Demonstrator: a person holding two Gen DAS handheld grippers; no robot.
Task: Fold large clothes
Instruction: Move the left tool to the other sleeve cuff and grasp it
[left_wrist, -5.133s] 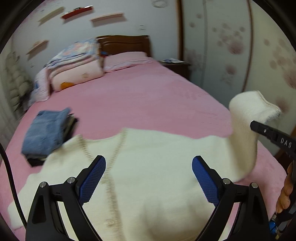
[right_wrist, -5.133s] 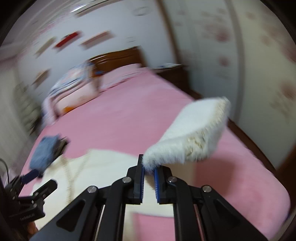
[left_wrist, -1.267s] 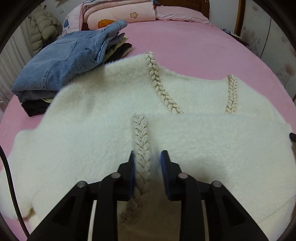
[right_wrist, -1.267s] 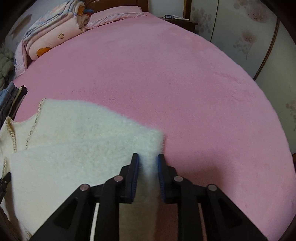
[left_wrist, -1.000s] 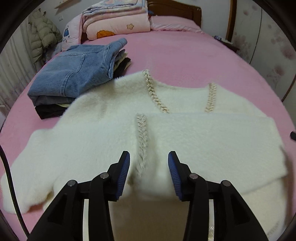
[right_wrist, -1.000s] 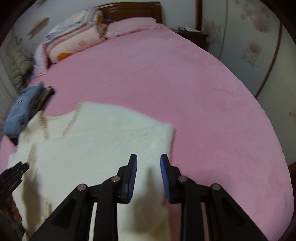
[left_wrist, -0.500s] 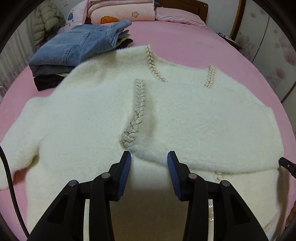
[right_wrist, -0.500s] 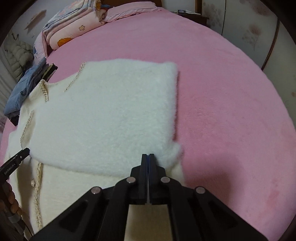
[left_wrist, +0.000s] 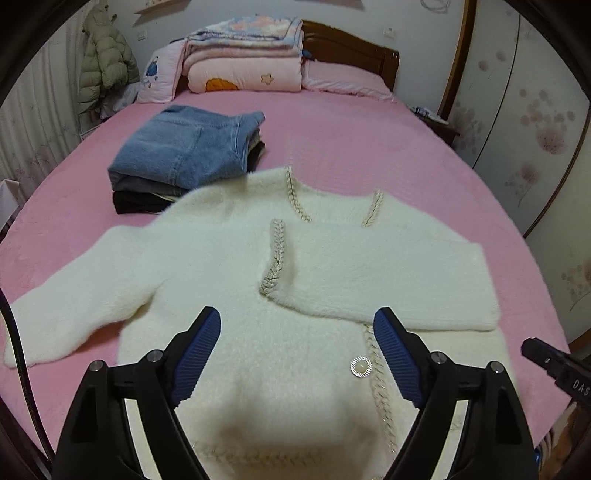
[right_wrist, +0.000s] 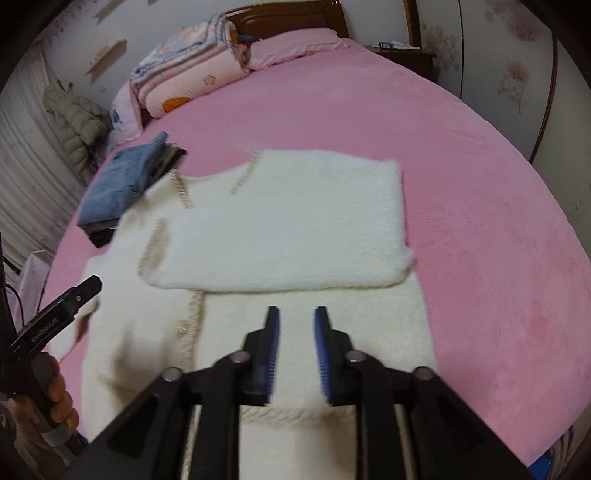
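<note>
A fluffy white cardigan (left_wrist: 236, 266) with braided gold trim lies flat on the pink bed (left_wrist: 351, 140). Its right sleeve (left_wrist: 388, 280) is folded across the chest; the left sleeve (left_wrist: 74, 302) stretches out to the left. My left gripper (left_wrist: 297, 354) hovers above the cardigan's lower front, jaws opening wide, nothing between them. In the right wrist view the cardigan (right_wrist: 295, 229) shows the folded sleeve on top. My right gripper (right_wrist: 297, 350) hangs over the hem area, jaws opening a little, holding nothing.
A stack of folded clothes topped with blue jeans (left_wrist: 188, 151) sits just beyond the cardigan's left shoulder. Folded quilts (left_wrist: 243, 62) and pillows lie by the wooden headboard. A wardrobe wall (left_wrist: 535, 129) stands on the right. A hand (right_wrist: 55, 398) holds the left gripper's handle.
Both grippers have pulled back and up from the cardigan. The left jaws widened; the right jaws, shut half a second ago, have parted. The sleeve stays folded across the chest.
</note>
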